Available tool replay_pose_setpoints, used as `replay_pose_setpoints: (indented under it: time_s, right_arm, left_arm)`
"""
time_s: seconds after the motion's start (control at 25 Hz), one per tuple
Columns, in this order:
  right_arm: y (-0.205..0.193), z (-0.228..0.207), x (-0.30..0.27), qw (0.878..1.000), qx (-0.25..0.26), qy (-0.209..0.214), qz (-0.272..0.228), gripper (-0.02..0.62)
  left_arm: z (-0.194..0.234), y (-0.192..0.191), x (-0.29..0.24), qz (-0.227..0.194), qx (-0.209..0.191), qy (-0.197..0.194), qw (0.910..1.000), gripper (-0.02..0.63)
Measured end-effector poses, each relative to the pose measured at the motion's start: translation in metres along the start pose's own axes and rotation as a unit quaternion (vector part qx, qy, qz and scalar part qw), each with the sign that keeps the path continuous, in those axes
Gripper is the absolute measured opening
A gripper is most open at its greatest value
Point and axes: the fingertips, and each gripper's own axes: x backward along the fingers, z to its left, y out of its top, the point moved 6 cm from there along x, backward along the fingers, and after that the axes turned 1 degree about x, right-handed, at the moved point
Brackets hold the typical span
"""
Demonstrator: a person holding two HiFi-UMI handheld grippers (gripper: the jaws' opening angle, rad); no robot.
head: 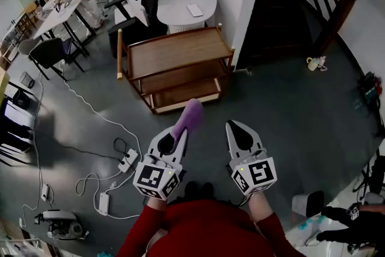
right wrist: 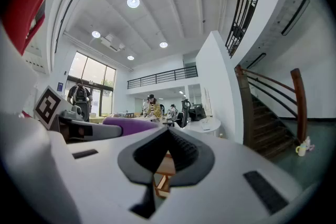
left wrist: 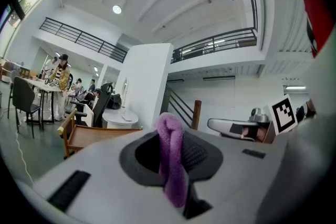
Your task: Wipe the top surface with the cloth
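Cloth (head: 187, 117): near end is lying hidden between the closed jaws of the left gripper (head: 179, 133).
Wooden cart (head: 174, 52): lower shelves are sitting mostly under the top shelf; in the right gripper view only a sliver is showing behind the jaws.
Pale object (head: 316, 63) on floor, far right: too small to identify.
Red sleeves (head: 139, 236): running off the near edge.

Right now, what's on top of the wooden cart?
Nothing visible: the cart's top shelf is bare; the cloth sits in the left gripper. That shelf partly covers the lower shelves.
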Motion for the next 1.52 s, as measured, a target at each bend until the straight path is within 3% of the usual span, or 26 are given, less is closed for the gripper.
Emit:
replay_pose_setpoints:
  time_s: [0.4, 0.76, 1.08, 1.52]
  right_arm:
    - [0.001, -0.002, -0.007, 1.0, 0.012, 0.009, 0.002, 0.012]
    - [-0.003, 0.002, -0.008, 1.0, -0.015, 0.011, -0.003, 0.012]
    - [-0.008, -0.002, -0.016, 1.0, -0.001, 0.0, 0.015, 0.012]
    - [-0.005, -0.025, -0.038, 0.999, -0.001, -0.043, 0.029, 0.012]
  left_arm:
    - [0.005, 0.001, -0.003, -0.001, 0.001, 0.007, 1.0, 0.06]
    - [0.014, -0.004, 0.003, 0.01, 0.01, 0.013, 0.9998, 0.06]
    - [0.035, -0.014, -0.006, 0.034, 0.01, 0.005, 0.9994, 0.06]
    - [0.05, -0.01, -0.045, 0.031, 0.006, -0.014, 0.9994, 0.06]
